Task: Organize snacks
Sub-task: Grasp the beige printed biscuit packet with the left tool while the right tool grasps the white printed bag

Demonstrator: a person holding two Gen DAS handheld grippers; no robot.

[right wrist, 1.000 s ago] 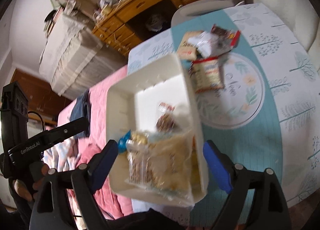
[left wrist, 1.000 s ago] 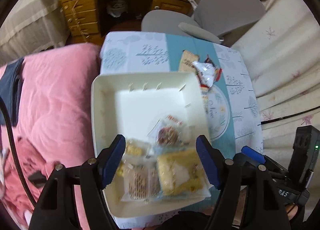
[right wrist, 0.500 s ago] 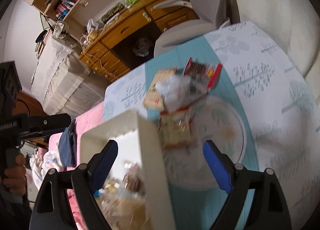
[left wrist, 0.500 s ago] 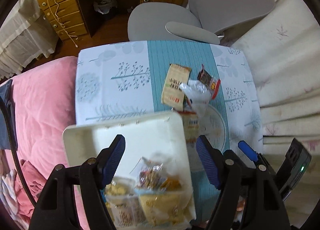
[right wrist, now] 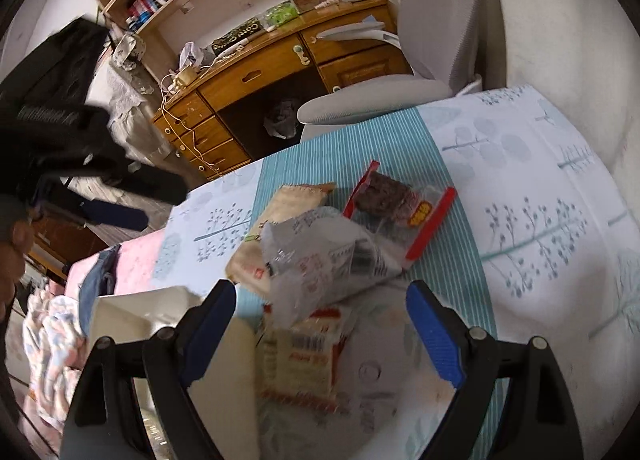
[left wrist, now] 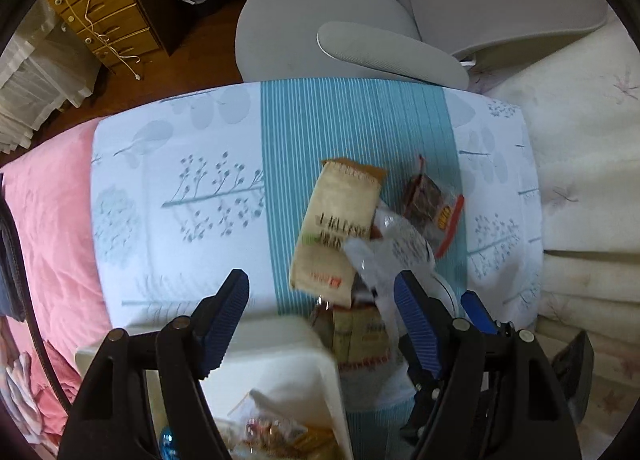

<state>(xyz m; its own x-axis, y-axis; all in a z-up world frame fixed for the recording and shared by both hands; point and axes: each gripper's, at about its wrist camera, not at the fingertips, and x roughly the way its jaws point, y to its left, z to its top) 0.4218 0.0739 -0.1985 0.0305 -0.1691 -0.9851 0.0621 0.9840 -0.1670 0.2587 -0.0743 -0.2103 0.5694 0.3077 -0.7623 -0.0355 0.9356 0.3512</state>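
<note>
Left wrist view: the left gripper [left wrist: 320, 312] hangs with jaws apart and empty above the white tray [left wrist: 304, 356] at the table's near edge, some snacks already inside. Right gripper [right wrist: 320, 324], likewise spread and empty, faces the loose snack packets [right wrist: 320, 252] heaped mid-table on the striped cloth [right wrist: 452, 260], apparently awaiting collection

Teal-striped tablecloth [left wrist: 352, 119]; white box [left wrist: 288, 360]; red-edged snack packet [right wrist: 400, 203].
</note>
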